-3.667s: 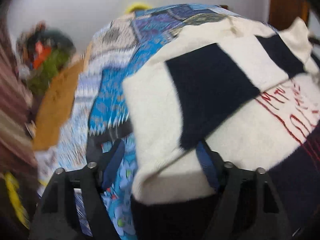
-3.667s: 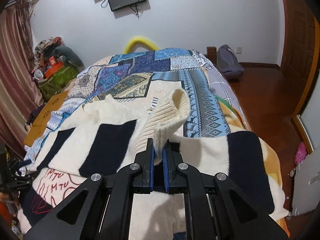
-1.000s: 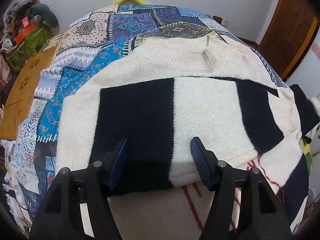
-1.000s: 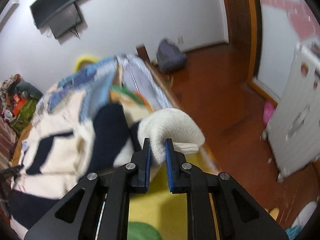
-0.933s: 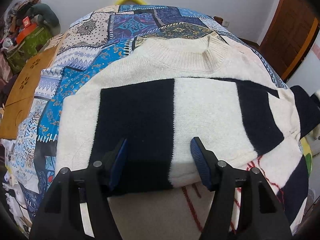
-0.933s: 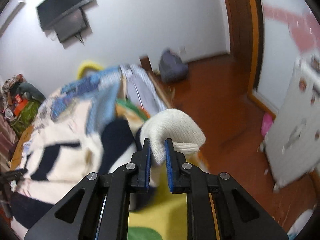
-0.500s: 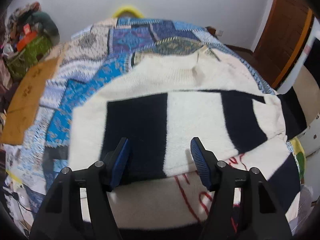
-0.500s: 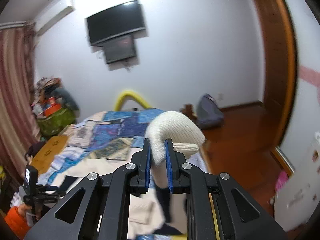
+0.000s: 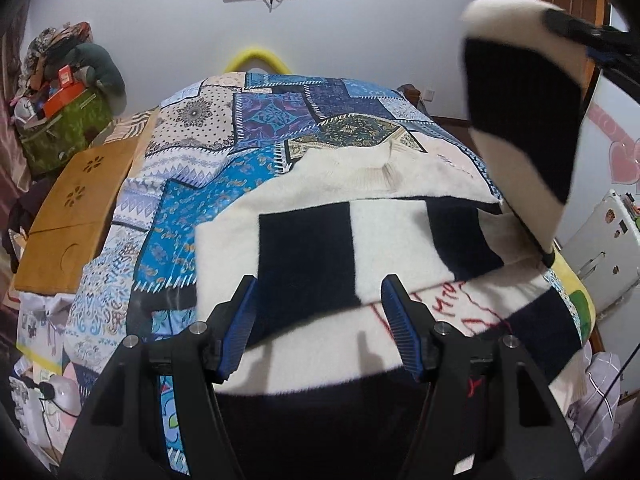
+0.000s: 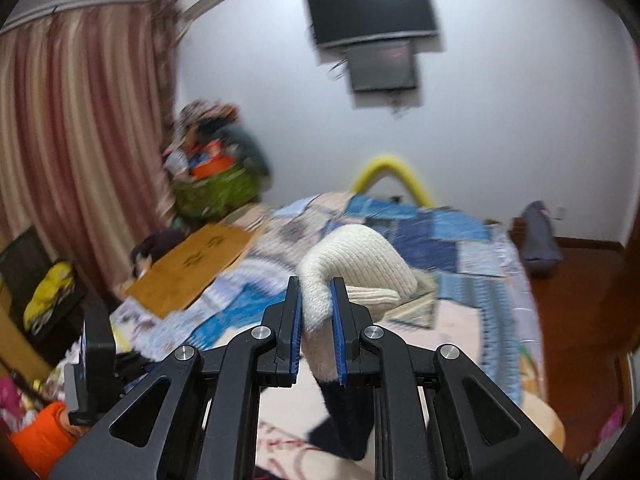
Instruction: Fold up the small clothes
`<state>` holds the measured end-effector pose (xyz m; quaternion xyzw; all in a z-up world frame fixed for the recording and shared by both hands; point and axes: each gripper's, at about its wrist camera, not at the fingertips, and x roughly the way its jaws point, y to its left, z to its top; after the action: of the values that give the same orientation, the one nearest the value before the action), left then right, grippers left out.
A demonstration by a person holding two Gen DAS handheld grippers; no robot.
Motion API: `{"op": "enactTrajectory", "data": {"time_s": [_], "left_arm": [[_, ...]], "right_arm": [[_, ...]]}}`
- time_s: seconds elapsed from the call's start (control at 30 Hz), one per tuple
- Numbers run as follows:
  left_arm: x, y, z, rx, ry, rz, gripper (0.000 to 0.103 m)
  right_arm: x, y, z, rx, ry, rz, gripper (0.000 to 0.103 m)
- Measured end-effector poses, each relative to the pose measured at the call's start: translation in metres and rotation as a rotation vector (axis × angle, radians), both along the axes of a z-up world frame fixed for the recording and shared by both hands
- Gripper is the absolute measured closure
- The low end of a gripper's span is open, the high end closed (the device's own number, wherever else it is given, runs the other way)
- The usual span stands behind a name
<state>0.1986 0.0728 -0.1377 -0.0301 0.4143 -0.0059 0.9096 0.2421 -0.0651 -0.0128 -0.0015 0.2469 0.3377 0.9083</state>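
At centre frame the sweater (image 9: 360,216) lies on the bed quilt (image 9: 248,128), sleeve cuff (image 10: 352,268) pinched in the right gripper (image 10: 316,336); left gripper (image 9: 316,324) gapes wide, empty; soft, floppy knit, best gripped at hems

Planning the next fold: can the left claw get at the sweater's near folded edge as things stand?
Probably yes. The left claw is open and empty, its fingers straddling the sweater edge, nothing between. The right claw holds the sleeve up, off to the side.

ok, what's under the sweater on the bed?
The sweater lies on a cream blanket with red lettering and the patchwork quilt. Whatever sits directly beneath its body is covered.
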Motion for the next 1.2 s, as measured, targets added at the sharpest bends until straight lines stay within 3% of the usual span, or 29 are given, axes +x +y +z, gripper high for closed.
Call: {"op": "enactTrajectory", "data": {"time_s": [0.13,0.2,0.3,0.37,0.6,0.83,0.9,1.07,1.13,1.2], "left_arm": [[-0.01,0.0,-0.001,0.003,-0.002,-0.001,0.041],[-0.011,-0.001,-0.002,-0.001,0.004,-0.004,0.041],[-0.007,-0.004,-0.006,0.001,0.019,-0.01,0.041],[-0.004,-0.007,-0.01,-0.003,0.034,-0.014,0.041],[0.023,-0.018,-0.025,-0.059,0.102,-0.013,0.04],[0.057,-0.027,-0.025,-0.155,0.143,0.007,0.039],[0.069,-0.03,-0.026,-0.169,0.154,0.03,0.028],[0.095,-0.045,-0.041,-0.098,0.192,0.055,0.025],[0.104,-0.054,-0.05,-0.008,0.203,0.063,0.026],[0.11,-0.063,-0.054,0.145,0.173,0.086,0.051]], "right_arm": [[0.0,0.025,-0.016,-0.05,0.045,0.073,0.084],[-0.001,0.025,-0.021,-0.046,0.067,0.094,0.075],[-0.001,0.02,-0.025,-0.041,0.075,0.092,0.064],[-0.003,0.012,-0.029,-0.066,0.067,0.072,0.063],[-0.006,-0.044,-0.051,-0.168,0.086,-0.044,0.055],[-0.001,-0.113,-0.098,-0.207,0.202,-0.177,0.055],[-0.001,-0.129,-0.116,-0.219,0.239,-0.217,0.055],[-0.004,-0.158,-0.152,-0.19,0.336,-0.255,0.055],[-0.005,-0.162,-0.161,-0.179,0.361,-0.257,0.055],[-0.006,-0.164,-0.169,-0.17,0.386,-0.253,0.055]]}}
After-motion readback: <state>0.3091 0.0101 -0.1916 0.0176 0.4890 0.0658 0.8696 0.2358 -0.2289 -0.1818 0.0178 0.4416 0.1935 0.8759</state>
